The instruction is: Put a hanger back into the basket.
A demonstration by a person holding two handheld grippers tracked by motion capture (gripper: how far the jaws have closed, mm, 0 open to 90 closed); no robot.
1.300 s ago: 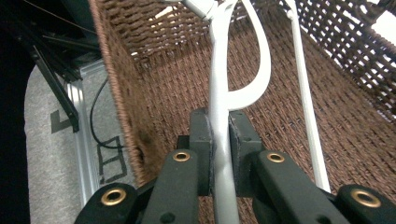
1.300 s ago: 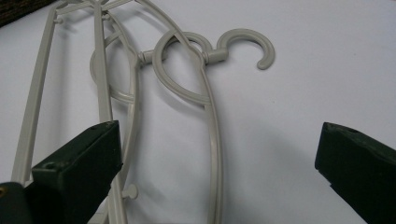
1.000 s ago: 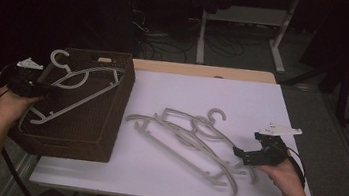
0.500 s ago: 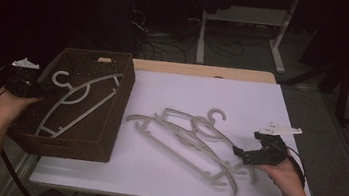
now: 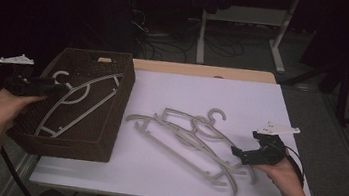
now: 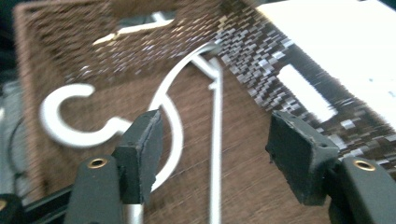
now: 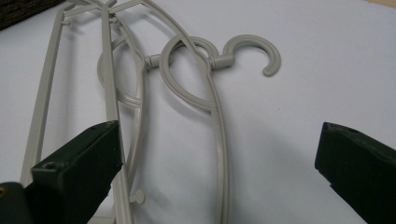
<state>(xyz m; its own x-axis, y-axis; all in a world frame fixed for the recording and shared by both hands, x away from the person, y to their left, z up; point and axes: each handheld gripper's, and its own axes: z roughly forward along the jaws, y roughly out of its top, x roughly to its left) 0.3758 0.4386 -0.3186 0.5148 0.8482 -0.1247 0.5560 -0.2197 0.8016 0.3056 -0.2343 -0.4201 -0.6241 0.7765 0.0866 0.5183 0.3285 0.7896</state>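
A grey plastic hanger (image 5: 81,101) lies inside the brown wicker basket (image 5: 107,135) on the table's left. My left gripper (image 5: 57,86) hovers at the basket's left rim. Its jaws have just been opening, and the pads stand apart above the hanger (image 6: 170,107) without pressing on it. In the left gripper view the left gripper (image 6: 217,149) looks down into the basket (image 6: 261,51). A loose pile of grey hangers (image 5: 193,135) lies mid-table. My right gripper (image 5: 235,154) rests open at the pile's right end, its jaws spread wide over the hangers (image 7: 215,107).
The white tabletop (image 5: 242,101) spreads to the right of the basket, with a wooden strip (image 5: 206,71) along its far edge. Beyond the table are a dark floor with cables and a white table leg (image 5: 279,45).
The hanger has dropped from the left gripper's hold across the basket's top down into the basket. The left jaws have spread apart and the hand has lifted slightly. The right hand has stayed put.
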